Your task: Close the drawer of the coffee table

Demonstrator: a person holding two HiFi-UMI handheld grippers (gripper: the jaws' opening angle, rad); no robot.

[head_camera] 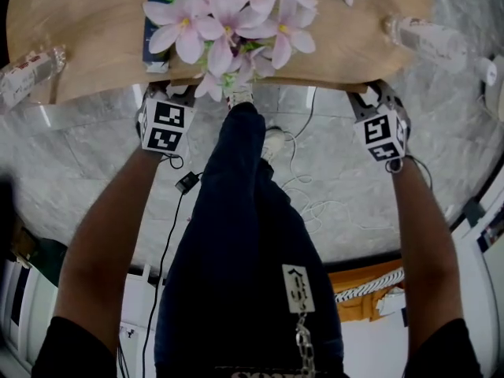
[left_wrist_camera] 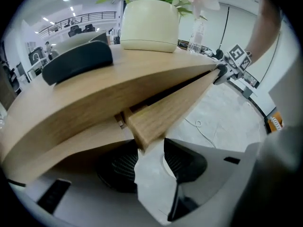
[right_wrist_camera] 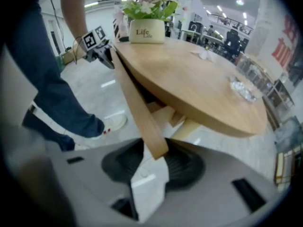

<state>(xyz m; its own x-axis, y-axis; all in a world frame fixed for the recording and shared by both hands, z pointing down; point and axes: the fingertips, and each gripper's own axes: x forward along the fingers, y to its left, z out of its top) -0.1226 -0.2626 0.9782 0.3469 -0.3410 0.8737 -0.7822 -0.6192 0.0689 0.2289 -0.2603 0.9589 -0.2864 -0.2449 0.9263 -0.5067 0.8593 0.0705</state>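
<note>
The oval wooden coffee table (head_camera: 354, 46) fills the top of the head view. Its drawer front (left_wrist_camera: 180, 103) is a long wooden plank that stands out from under the tabletop with a dark gap behind it. My left gripper (left_wrist_camera: 147, 152) straddles one end of that plank, pads close beside it, and is open. My right gripper (right_wrist_camera: 156, 162) is shut on the other end of the drawer front (right_wrist_camera: 135, 103). In the head view the left gripper (head_camera: 175, 93) and right gripper (head_camera: 370, 93) reach under the table's near edge, fingertips hidden.
A cream pot of pink flowers (left_wrist_camera: 150, 25) and a dark case (left_wrist_camera: 78, 60) stand on the tabletop. Plastic bottles (head_camera: 429, 38) lie near its edges. The person's leg (head_camera: 236, 235) stands between the arms, and cables (head_camera: 315, 203) trail over the marble floor.
</note>
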